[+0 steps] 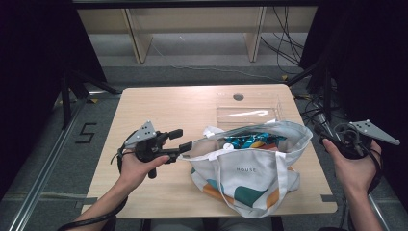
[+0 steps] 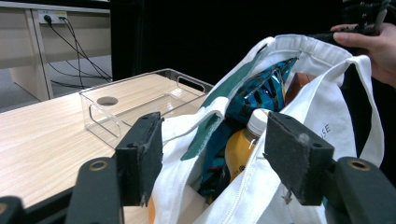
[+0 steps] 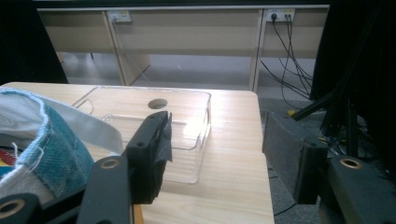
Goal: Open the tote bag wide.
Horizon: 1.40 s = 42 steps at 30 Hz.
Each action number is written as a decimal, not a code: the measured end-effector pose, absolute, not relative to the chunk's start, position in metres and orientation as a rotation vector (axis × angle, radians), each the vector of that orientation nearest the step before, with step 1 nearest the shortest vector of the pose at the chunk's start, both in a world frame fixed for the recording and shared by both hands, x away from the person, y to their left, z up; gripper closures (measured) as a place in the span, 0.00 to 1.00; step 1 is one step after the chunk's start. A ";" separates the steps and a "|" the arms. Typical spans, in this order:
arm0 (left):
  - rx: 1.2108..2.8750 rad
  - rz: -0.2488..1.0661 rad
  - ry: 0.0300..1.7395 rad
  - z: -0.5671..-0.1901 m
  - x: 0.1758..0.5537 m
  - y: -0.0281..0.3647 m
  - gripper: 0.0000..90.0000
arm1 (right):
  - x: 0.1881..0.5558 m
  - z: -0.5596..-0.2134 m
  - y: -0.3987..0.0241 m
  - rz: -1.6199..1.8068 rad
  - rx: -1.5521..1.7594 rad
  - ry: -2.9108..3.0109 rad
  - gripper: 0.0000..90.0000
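A white tote bag [image 1: 250,175] with teal and orange patches stands open on the wooden table [image 1: 159,106]. Inside it I see a blue snack packet [image 2: 261,88] and a white-capped bottle of orange drink [image 2: 240,149]. My left gripper [image 1: 180,140] points at the bag's left rim. Its jaws are open, and in the left gripper view [image 2: 217,130] the rim and a strap lie loose between them. My right gripper [image 1: 326,134] hovers at the bag's right rim, off the table's right edge. In the right gripper view [image 3: 217,126] it stands open with nothing between its fingers, and the bag's rim [image 3: 51,140] lies to its left.
A clear plastic box [image 1: 248,108] sits empty just behind the bag, near a round hole in the tabletop. Wooden shelving and cables fill the floor beyond the far edge. Dark stands flank the table on both sides.
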<state>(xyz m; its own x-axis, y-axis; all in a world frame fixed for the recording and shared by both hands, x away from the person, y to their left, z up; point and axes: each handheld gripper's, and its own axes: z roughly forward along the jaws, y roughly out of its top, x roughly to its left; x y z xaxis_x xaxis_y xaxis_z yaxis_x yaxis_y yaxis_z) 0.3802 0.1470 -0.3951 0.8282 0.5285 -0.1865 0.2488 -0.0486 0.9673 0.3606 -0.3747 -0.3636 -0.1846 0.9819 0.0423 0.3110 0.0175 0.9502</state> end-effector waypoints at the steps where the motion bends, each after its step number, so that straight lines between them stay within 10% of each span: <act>1: 1.645 0.259 0.604 -0.395 0.380 0.146 0.42 | 0.360 -0.363 -0.375 1.188 1.350 1.580 0.47; 30: 1.922 0.152 0.345 -0.393 0.379 0.063 0.54 | 0.359 -0.360 -0.368 1.183 1.389 1.571 0.45; 42: 1.974 0.290 0.248 -0.394 0.378 0.055 0.85 | 0.363 -0.363 -0.368 1.175 1.355 1.594 0.44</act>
